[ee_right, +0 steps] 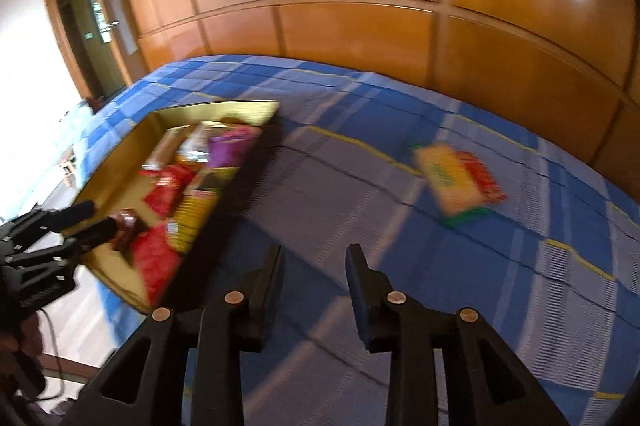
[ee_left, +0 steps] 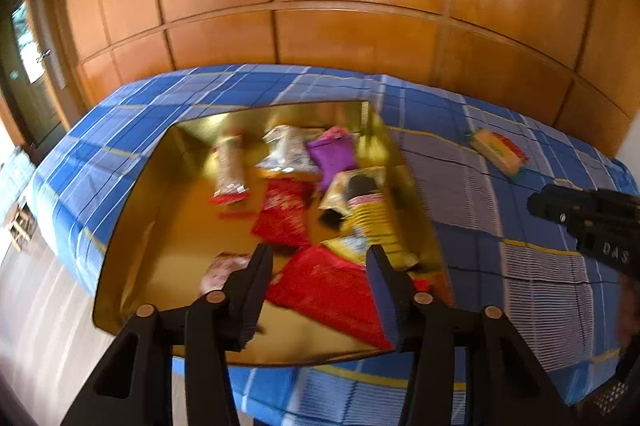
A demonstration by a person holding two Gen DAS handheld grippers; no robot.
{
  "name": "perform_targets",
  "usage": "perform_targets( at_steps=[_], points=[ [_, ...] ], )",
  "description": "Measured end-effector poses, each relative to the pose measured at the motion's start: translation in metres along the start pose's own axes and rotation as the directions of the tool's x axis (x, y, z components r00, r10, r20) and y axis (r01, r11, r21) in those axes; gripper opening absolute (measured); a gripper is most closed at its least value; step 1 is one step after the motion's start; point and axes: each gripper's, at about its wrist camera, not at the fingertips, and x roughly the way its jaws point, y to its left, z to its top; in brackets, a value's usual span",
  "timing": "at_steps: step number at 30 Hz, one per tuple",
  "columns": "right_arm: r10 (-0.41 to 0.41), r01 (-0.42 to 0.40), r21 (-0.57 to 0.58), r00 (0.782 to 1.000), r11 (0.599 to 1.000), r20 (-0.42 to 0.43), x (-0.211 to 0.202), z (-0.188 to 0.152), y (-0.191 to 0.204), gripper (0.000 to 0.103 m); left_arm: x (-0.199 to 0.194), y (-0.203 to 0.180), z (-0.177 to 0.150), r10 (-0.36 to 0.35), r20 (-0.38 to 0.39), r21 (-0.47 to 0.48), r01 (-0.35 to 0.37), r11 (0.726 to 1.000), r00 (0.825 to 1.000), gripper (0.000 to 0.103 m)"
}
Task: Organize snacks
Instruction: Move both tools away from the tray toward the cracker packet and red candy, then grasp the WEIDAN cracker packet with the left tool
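A gold box sits on the bed and holds several snack packets, among them a purple one and a large red one. My left gripper hovers open over the box's near end, above the red packet, with nothing between its fingers. One yellow and red packet lies alone on the bedspread, far right of the box. My right gripper is open and empty above bare bedspread, short of that packet. The same lone packet shows in the left wrist view, and the right gripper's body shows at its right edge.
A blue checked bedspread covers the bed. Wooden wardrobe panels rise right behind it. A doorway and pale floor lie to the left. A person's hand holds the left gripper's handle at the left edge of the right wrist view.
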Motion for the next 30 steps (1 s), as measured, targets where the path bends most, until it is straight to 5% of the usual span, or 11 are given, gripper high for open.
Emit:
perform_targets(
  at_steps=[16, 22, 30],
  points=[
    [-0.268, 0.273, 0.057, 0.959, 0.96, -0.088, -0.023, -0.013, -0.15, 0.032, 0.017, -0.078, 0.038, -0.182, -0.058, 0.093, 0.187, 0.978, 0.982, 0.051],
    [-0.275, 0.294, 0.133, 0.95, 0.946, -0.147, -0.013, -0.034, -0.191, 0.032, 0.04, -0.111, 0.059, -0.232, -0.114, 0.074, 0.242, 0.968, 0.966, 0.051],
    [-0.193, 0.218, 0.214, 0.972, 0.952, -0.132, -0.015, -0.03, -0.193, 0.032, 0.103, -0.164, 0.089, -0.262, -0.235, 0.007, 0.271, 0.963, 0.936, 0.06]
  ],
)
